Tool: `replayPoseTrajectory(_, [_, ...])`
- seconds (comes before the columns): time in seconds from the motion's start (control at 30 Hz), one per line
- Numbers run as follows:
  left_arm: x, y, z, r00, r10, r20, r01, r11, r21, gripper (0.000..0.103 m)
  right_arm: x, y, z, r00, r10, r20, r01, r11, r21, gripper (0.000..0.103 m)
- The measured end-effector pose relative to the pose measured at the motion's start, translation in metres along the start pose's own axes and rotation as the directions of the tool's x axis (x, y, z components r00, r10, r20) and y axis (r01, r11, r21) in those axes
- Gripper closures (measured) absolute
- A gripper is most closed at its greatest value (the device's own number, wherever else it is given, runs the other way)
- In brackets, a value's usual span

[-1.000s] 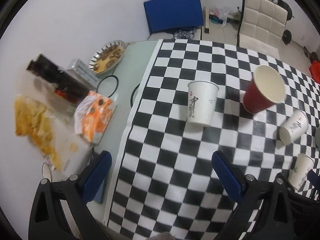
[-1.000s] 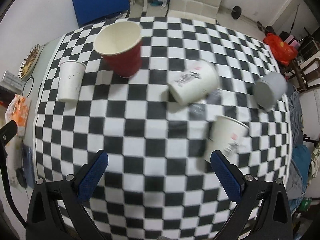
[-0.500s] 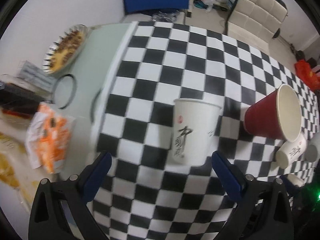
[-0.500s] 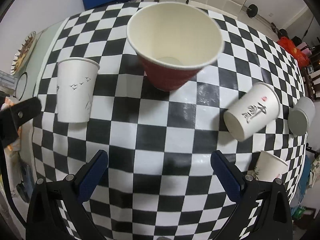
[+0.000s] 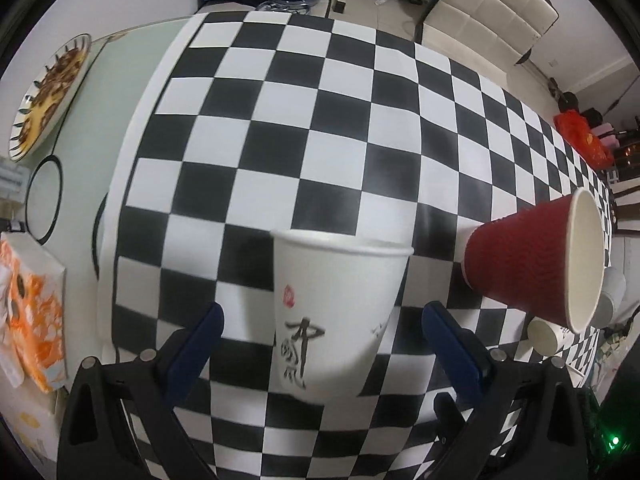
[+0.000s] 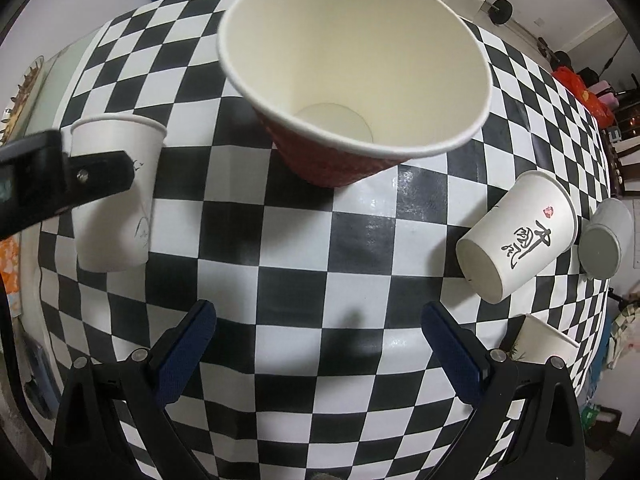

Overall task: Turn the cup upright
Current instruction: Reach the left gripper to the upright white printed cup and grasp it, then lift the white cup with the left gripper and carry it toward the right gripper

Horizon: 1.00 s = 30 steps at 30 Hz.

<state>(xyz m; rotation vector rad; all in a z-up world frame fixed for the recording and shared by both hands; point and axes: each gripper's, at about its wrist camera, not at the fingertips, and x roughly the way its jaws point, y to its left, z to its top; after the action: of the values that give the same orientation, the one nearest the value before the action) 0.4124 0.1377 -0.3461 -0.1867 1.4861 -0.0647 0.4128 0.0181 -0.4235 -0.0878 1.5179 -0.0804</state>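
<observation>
A white paper cup with black calligraphy [image 5: 336, 308] stands upright on the checkered cloth, between the open fingers of my left gripper [image 5: 320, 332]; the fingers are apart from it. It also shows in the right wrist view [image 6: 116, 196], with a left finger [image 6: 100, 176] beside it. A red ribbed cup [image 6: 352, 80] stands upright ahead of my open, empty right gripper [image 6: 316, 336]; it also shows in the left wrist view [image 5: 536, 268]. A white calligraphy cup [image 6: 516, 236] lies on its side at the right.
A grey upside-down cup [image 6: 604, 244] and another white cup [image 6: 544, 344] sit at the right table edge. A plate of food [image 5: 48, 92], a black ring [image 5: 42, 200] and an orange packet [image 5: 32, 312] lie left of the cloth. Chairs [image 5: 488, 12] stand behind the table.
Both grippers have moved forward. The white cup now sits between my left fingers, and the red cup looms much closer to my right gripper. No cup has moved.
</observation>
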Motion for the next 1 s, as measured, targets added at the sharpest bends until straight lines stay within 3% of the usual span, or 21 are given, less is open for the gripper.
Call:
replayPoseTrajectory(0.17, [0.008,-0.005,0.004,1.0,-0.004,-0.001,0.004,1.0,0.014,0.007,0.001,0.001,0.005,1.0,0.002,-0.004,-0.002,1.0,0.002,0.0])
replayPoseTrajectory(0.27, [0.013,-0.006,0.005,1.0,-0.011,-0.013,0.011,1.0,0.025,0.022,0.001,0.0,0.007,1.0,0.004,-0.005,-0.003,1.0,0.007,0.0])
replayPoseTrajectory(0.37, [0.016,-0.008,0.004,1.0,-0.009,-0.018,0.01,0.999,0.031,0.026,0.004,-0.008,0.009,1.0,0.008,-0.003,-0.008,1.0,0.013,0.0])
replayPoseTrajectory(0.43, [0.018,-0.009,0.004,1.0,-0.005,-0.021,0.006,0.999,0.038,0.04,0.003,-0.008,0.011,1.0,0.006,-0.001,-0.006,1.0,0.011,0.0])
replayPoseTrajectory(0.77, [0.005,-0.021,-0.001,0.999,0.028,0.04,-0.03,0.998,0.062,0.043,-0.008,-0.01,0.008,1.0,0.014,0.012,-0.014,1.0,0.011,0.0])
replayPoseTrajectory(1.0, [-0.024,-0.012,-0.037,0.997,0.021,0.074,-0.026,0.998,0.059,0.043,-0.03,-0.017,-0.012,0.999,0.024,0.032,-0.024,1.0,0.006,0.0])
